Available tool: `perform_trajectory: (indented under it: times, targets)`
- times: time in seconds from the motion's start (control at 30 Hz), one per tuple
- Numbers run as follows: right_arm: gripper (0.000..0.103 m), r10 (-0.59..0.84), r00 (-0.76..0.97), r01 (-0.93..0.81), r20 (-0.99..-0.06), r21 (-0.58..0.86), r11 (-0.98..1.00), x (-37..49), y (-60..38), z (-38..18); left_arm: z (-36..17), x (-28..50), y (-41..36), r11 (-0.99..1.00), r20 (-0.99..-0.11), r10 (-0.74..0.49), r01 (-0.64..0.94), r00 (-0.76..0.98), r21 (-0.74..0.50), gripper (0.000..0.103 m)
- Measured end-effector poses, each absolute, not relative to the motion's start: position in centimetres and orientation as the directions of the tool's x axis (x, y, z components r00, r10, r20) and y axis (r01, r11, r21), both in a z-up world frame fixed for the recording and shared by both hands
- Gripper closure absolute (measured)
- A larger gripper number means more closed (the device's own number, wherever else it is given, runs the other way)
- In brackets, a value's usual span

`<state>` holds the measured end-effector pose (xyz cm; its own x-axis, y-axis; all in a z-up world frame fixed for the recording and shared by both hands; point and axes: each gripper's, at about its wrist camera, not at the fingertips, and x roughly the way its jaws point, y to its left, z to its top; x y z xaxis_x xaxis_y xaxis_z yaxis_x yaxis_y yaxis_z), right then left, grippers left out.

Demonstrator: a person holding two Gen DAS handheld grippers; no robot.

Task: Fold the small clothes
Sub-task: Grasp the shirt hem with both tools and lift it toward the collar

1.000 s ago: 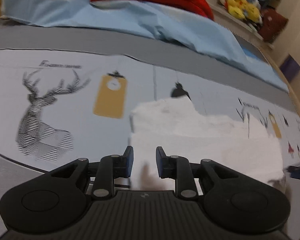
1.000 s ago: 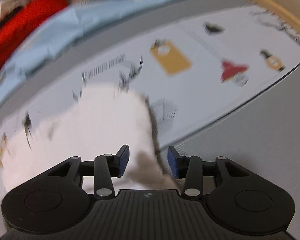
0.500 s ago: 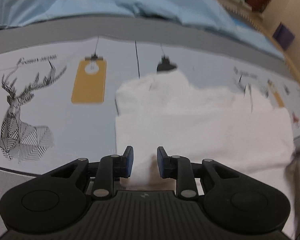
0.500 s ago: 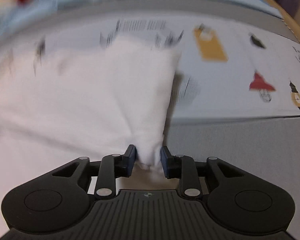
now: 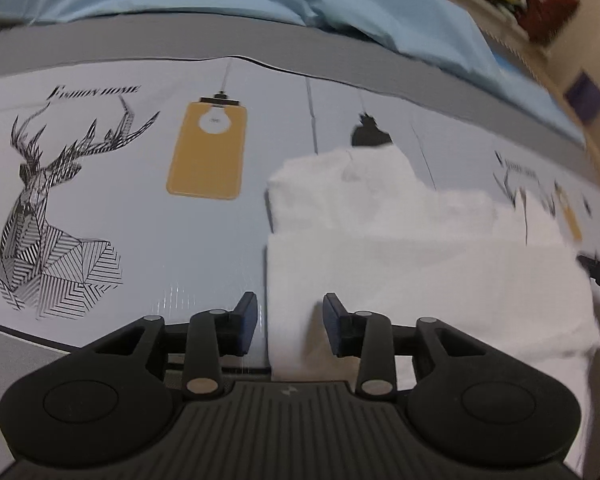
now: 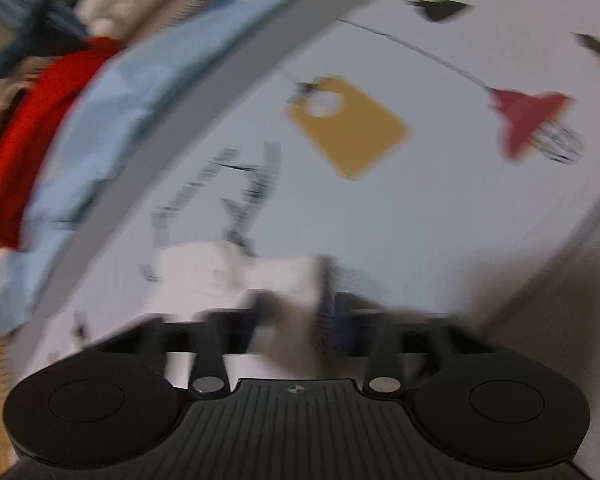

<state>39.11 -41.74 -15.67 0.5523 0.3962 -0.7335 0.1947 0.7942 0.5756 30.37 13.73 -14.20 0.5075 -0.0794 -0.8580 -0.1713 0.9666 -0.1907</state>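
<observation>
Left tool [image 5: 288, 322] parted over white garment [image 5: 420, 248], patterned cloth [image 5: 140, 220]

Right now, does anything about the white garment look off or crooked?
The white garment is folded unevenly: its far layer steps up at the left, leaving a jagged far edge. No stain or tear shows. The right wrist view is too blurred to add more.

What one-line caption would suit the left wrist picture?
Left gripper, jaws just opened, straddles the near-left edge of a folded white garment on a printed tablecloth.
</observation>
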Motion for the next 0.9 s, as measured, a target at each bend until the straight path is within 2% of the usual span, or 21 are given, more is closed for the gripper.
perform_trajectory:
  times: [0.1, 0.2, 0.27, 0.33, 0.43, 0.53, 0.57, 0.6, 0.63, 0.7, 0.77, 0.83, 0.9]
  targets:
    - [0.098, 0.329, 0.629, 0.115, -0.705, 0.503, 0.857, 39.4, -40.8, -14.2, -14.6, 30.8, 14.5, 0.943, -0.846, -0.094, -0.225, 0.525, -0.245, 0.052]
    - [0.096, 0.226, 0.625, 0.156, -0.747, 0.403, 0.902, 39.7, -40.4, -14.4, -15.0, 31.5, 15.3, 0.92, -0.826, -0.109, -0.259, 0.553, -0.295, 0.051]
    - [0.086, 0.14, 0.625, 0.22, -0.768, 0.345, 0.913, 39.6, -40.9, -14.4, -15.3, 31.9, 15.8, 0.902, -0.804, -0.12, -0.275, 0.583, -0.334, 0.051]
    - [0.064, 0.196, 0.616, 0.23, -0.763, 0.412, 0.881, 39.5, -41.8, -14.8, -15.5, 32.4, 15.9, 0.89, -0.78, -0.145, -0.264, 0.609, -0.371, 0.044]
    - [0.06, 0.314, 0.569, 0.201, -0.76, 0.498, 0.843, 39.2, -41.9, -16.1, -16.1, 33.5, 15.7, 0.893, -0.759, -0.143, -0.247, 0.636, -0.375, 0.043]
    - [0.059, 0.287, 0.583, 0.159, -0.76, 0.454, 0.877, 39.0, -40.7, -16.4, -17.2, 34.0, 15.5, 0.882, -0.746, -0.136, -0.263, 0.652, -0.391, 0.045]
    - [0.061, 0.283, 0.592, 0.147, -0.754, 0.447, 0.882, 39.1, -40.3, -16.5, -17.4, 34.0, 15.2, 0.89, -0.745, -0.125, -0.257, 0.656, -0.376, 0.047]
    - [0.08, 0.293, 0.599, 0.128, -0.745, 0.451, 0.883, 39.2, -39.8, -16.5, -17.4, 34.0, 14.7, 0.904, -0.737, -0.122, -0.231, 0.665, -0.359, 0.069]
    - [0.094, 0.31, 0.601, 0.103, -0.736, 0.457, 0.884, 39.5, -39.3, -16.5, -17.5, 34.3, 14.1, 0.916, -0.734, -0.154, -0.182, 0.661, -0.356, 0.088]
    - [0.096, 0.283, 0.622, 0.051, -0.73, 0.399, 0.916, 39.4, -37.9, -16.1, -16.7, 34.4, 13.4, 0.948, -0.725, -0.124, -0.136, 0.677, -0.289, 0.094]
    - [0.097, 0.255, 0.651, -0.011, -0.715, 0.327, 0.945, 39.4, -36.4, -15.8, -15.4, 34.2, 14.2, 0.956, -0.691, -0.076, -0.144, 0.718, -0.255, 0.095]
    - [0.098, 0.286, 0.692, -0.047, -0.663, 0.354, 0.934, 39.5, -36.0, -15.0, -13.7, 34.0, 15.6, 0.949, -0.642, -0.018, -0.189, 0.767, -0.253, 0.095]
    - [0.098, 0.32, 0.732, -0.075, -0.602, 0.396, 0.915, 39.6, -35.8, -13.8, -12.4, 33.7, 16.5, 0.945, -0.589, -0.022, -0.174, 0.808, -0.275, 0.094]
